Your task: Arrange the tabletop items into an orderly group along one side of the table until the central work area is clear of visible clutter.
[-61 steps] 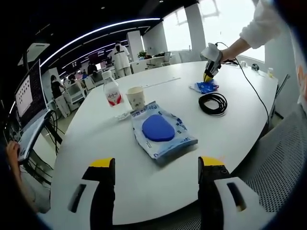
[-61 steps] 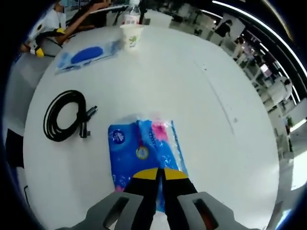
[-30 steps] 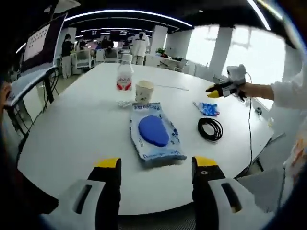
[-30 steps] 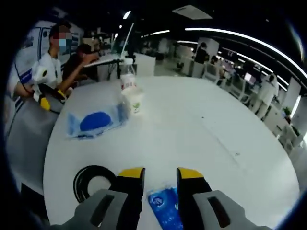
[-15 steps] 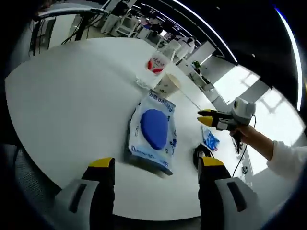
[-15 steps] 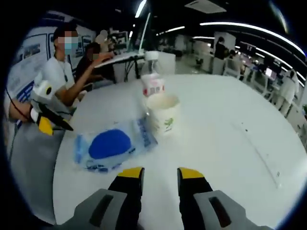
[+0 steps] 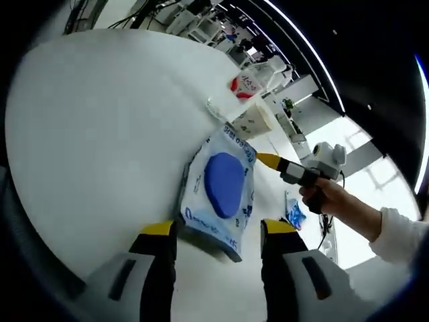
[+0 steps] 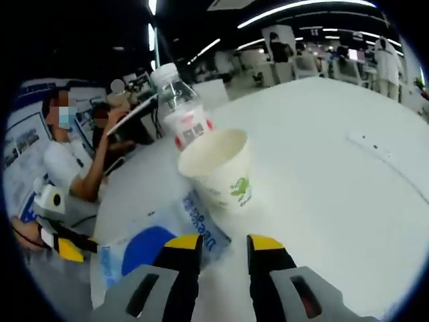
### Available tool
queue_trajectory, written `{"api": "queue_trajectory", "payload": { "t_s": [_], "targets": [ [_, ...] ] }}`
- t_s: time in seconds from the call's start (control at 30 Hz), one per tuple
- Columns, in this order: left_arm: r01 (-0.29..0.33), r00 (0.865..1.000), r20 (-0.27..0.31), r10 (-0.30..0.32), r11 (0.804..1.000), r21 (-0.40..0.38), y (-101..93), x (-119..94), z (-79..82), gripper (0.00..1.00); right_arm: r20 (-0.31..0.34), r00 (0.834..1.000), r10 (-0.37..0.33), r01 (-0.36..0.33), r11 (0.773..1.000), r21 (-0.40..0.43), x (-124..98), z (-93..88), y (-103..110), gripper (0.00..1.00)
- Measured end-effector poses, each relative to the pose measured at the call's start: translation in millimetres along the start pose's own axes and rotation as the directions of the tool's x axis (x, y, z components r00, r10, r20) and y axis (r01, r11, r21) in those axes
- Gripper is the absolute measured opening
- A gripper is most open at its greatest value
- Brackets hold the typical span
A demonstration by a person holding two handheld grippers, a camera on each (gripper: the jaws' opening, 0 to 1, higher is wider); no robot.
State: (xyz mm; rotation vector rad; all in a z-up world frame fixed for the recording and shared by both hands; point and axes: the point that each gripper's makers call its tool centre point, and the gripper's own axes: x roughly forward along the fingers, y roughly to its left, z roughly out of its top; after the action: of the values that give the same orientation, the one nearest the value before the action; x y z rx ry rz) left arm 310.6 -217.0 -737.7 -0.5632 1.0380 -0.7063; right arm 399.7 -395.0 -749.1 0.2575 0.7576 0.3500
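Two grippers are closing in on the same cluster from opposite sides. In the right gripper view the right gripper (image 8: 216, 245) hovers with its yellow-tipped jaws apart and empty, and the paper cup (image 8: 218, 169) stands at twelve o'clock just beyond them, upright, with the water bottle (image 8: 184, 111) right behind it at eleven. The blue wipes pack (image 8: 144, 247) lies flat on the white table (image 8: 335, 154) at nine o'clock, its near corner just beside the left jaw.

From the left gripper view, the left gripper (image 7: 218, 231) is also spread and holding nothing, its tips right at the pack's near edge. At two o'clock the other gripper noses in beside the cup, a hand (image 7: 320, 199) behind it.

My read: the cup is the right side's target. It looks light and empty, so the jaws should straddle the wall low and squeeze gently; a hard pinch would likely crumple it, and a nudge could knock it into the bottle. For the pack, a bite on the edge looks wiser than one on the lid.
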Motion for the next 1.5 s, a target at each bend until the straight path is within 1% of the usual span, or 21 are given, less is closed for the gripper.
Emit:
{"api": "queue_trajectory", "payload": {
  "t_s": [0.07,0.1,0.17,0.23,0.27,0.37,0.43,0.6,0.67,0.73,0.83,0.9,0.97,1.0,1.1,1.17,1.2,1.3,1.4,1.43,1.5],
  "targets": [
    [-0.007,1.0,0.003,0.007,1.0,-0.016,5.5,2.3,-0.3,0.4,-0.002,1.0,0.003,-0.003,0.999,0.054,5.7,-4.4,0.0,0.19],
    [-0.011,1.0,-0.002,0.011,0.999,-0.031,7.2,2.3,-2.0,0.37,-0.004,1.0,0.025,-0.025,0.998,0.063,7.4,-6.8,3.3,0.17],
    [-0.012,1.0,-0.006,0.011,0.999,-0.047,10.6,3.1,-3.2,0.28,0.022,0.997,0.07,-0.072,0.991,0.109,9.2,-4.4,12.0,0.13],
    [-0.023,1.0,-0.016,0.022,0.999,-0.045,14.2,3.5,-5.3,0.17,0.028,0.998,0.062,-0.065,0.99,0.126,10.5,-5.2,10.4,0.11],
    [-0.041,0.999,-0.024,0.041,0.999,-0.026,17.8,3.3,-6.8,0.14,0.032,0.997,0.068,-0.072,0.988,0.133,9.9,-5.4,11.8,0.1],
    [-0.042,0.999,-0.029,0.041,0.999,-0.028,18.2,3.7,-7.1,0.12,0.053,0.995,0.079,-0.086,0.983,0.161,6.6,-5.0,14.5,0.06],
    [-0.046,0.999,-0.024,0.046,0.999,-0.014,17.9,2.1,-5.2,0.1,0.075,0.993,0.087,-0.099,0.978,0.182,2.5,-3.4,16.5,0.02],
    [-0.039,0.999,0.024,0.039,0.999,0.016,15.2,-8.4,9.8,0.07,0.101,0.99,0.096,-0.118,0.965,0.233,-16.4,-11.3,23.1,0.0],
    [-0.032,0.999,0.031,0.031,0.999,0.03,12.5,-13.7,15.8,0.05,0.111,0.988,0.103,-0.129,0.958,0.257,-25.1,-15.5,27.8,0.0],
    [-0.021,0.999,0.037,0.019,0.998,0.06,9.3,-19.6,22.1,0.03,0.149,0.984,0.096,-0.135,0.95,0.282,-37.7,-18.6,33.0,0.0],
    [-0.006,0.999,0.046,0.003,0.997,0.073,5.8,-26.1,30.4,0.01,0.234,0.97,0.063,-0.148,0.918,0.367,-61.4,-22.0,42.6,0.0],
    [0.004,0.998,0.056,-0.009,0.997,0.082,1.0,-30.7,37.0,0.0,0.261,0.964,0.05,-0.149,0.914,0.376,-73.1,-26.3,49.6,0.0],
    [0.006,0.998,0.057,-0.012,0.994,0.112,-0.9,-33.0,44.2,0.0,0.279,0.96,0.034,-0.142,0.916,0.375,-86.6,-34.3,61.2,0.0],
    [0.003,0.998,0.057,-0.011,0.989,0.145,-1.2,-34.0,48.4,0.0,0.288,0.957,0.023,-0.135,0.917,0.376,-93.8,-39.6,68.4,0.0],
    [0.008,0.999,0.035,-0.015,0.983,0.182,-2.9,-34.2,55.5,0.0,0.31,0.951,-0.015,-0.115,0.911,0.396,-108.6,-51.9,84.4,0.0],
    [0.013,0.999,0.026,-0.019,0.978,0.206,-4.6,-33.0,60.9,0.0,0.322,0.946,-0.032,-0.11,0.903,0.414,-115.0,-59.1,92.9,0.0],
    [0.014,1.0,0.02,-0.019,0.975,0.221,-5.4,-32.3,62.4,0.0,0.327,0.944,-0.047,-0.107,0.894,0.436,-119.8,-66.7,102.1,0.0],
    [0.009,1.0,-0.001,-0.009,0.957,0.291,-6.6,-28.2,65.5,0.0,0.328,0.942,-0.066,-0.1,0.88,0.465,-125.5,-78.7,112.1,0.0],
    [0.009,1.0,-0.029,0.0,0.945,0.326,-6.7,-21.2,64.7,0.0,0.311,0.947,-0.078,-0.084,0.875,0.476,-125.1,-95.8,129.5,0.0],
    [0.013,0.999,-0.036,0.0,0.939,0.345,-7.1,-18.1,64.3,0.0,0.284,0.955,-0.081,-0.068,0.875,0.479,-122.8,-105.4,134.7,0.0],
    [0.022,0.998,-0.067,0.002,0.931,0.365,-6.3,-11.4,60.7,0.0,0.257,0.962,-0.089,-0.051,0.869,0.492,-120.0,-117.7,141.4,0.0]
  ]
}}
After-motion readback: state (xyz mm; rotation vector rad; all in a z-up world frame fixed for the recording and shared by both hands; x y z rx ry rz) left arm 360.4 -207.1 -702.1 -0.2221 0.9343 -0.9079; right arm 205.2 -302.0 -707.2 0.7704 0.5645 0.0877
